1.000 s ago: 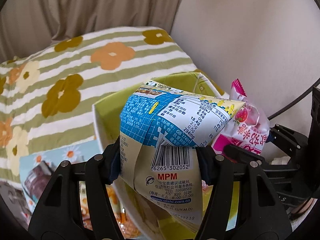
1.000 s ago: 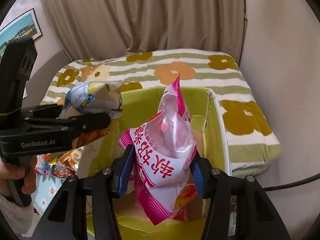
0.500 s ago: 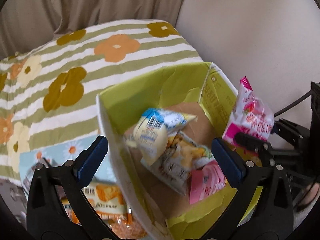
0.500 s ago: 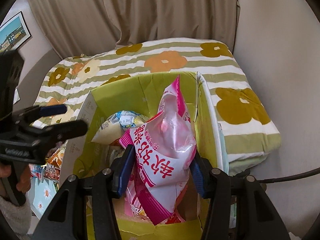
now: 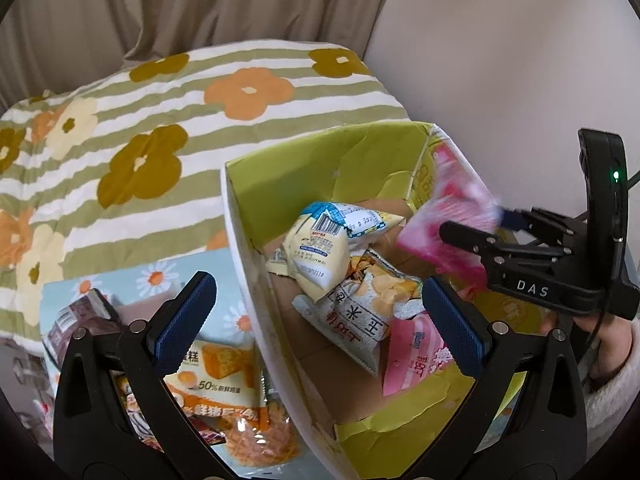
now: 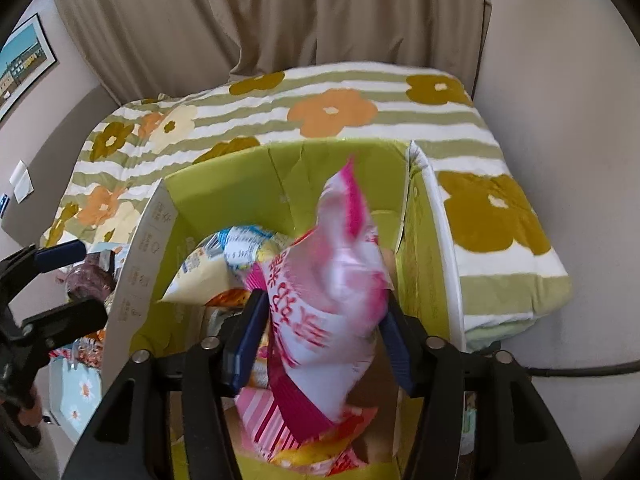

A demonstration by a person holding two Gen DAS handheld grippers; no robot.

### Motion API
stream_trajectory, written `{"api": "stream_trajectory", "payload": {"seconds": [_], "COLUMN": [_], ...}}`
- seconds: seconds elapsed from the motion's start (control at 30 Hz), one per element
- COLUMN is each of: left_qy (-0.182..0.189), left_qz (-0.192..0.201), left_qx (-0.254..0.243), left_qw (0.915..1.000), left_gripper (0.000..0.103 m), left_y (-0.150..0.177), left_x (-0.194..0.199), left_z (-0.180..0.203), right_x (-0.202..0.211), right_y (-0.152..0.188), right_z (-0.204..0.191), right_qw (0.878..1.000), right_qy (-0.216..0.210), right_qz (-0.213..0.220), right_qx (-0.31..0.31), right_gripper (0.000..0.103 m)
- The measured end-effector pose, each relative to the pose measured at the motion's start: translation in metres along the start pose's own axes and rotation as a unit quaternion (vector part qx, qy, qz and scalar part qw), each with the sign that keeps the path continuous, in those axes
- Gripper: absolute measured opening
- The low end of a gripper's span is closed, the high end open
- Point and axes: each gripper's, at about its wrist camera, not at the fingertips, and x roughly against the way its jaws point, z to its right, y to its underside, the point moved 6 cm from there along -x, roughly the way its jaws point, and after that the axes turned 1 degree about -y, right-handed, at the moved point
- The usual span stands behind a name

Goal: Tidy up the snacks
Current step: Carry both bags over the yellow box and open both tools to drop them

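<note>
A green-lined cardboard box stands on the floral bedspread and holds several snack bags. The blue-and-yellow bag lies inside it on top of a crisps bag. My left gripper is open and empty, above the box's left wall. My right gripper is shut on a pink-and-white snack bag and holds it over the box; in the left wrist view the bag looks blurred at the box's right side.
Loose snack packs lie on a daisy-print sheet left of the box. The striped floral bedspread stretches behind. A wall is at the right, curtains behind the bed.
My left gripper opened and let the blue-and-yellow bag fall into the box, then pulled back. My right gripper has carried the pink bag lower over the box.
</note>
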Motion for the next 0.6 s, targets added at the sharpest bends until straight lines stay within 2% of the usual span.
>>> {"api": "stream_trajectory", "payload": {"seconds": [0.03, 0.07, 0.33, 0.6], "left_qy": [-0.001, -0.002, -0.012, -0.026], "left_qz": [0.000, 0.000, 0.008, 0.042], "left_qx": [0.000, 0.001, 0.002, 0.010], "left_qw": [1.0000, 1.0000, 0.9999, 0.9987], "left_gripper": [0.102, 0.102, 0.102, 0.102], "left_y": [0.001, 0.002, 0.018, 0.031], "left_x": [0.001, 0.002, 0.017, 0.059], "left_z": [0.000, 0.000, 0.005, 0.011], "right_x": [0.002, 0.005, 0.032, 0.076], "right_y": [-0.001, 0.000, 0.016, 0.020], "right_z": [0.001, 0.001, -0.003, -0.020], "right_qw": [1.000, 1.000, 1.000, 0.999], "right_qy": [-0.001, -0.003, -0.008, -0.031], "right_qz": [0.006, 0.006, 0.010, 0.038], "right_qx": [-0.001, -0.003, -0.005, 0.002], "right_gripper": [0.100, 0.103, 0.103, 0.103]}}
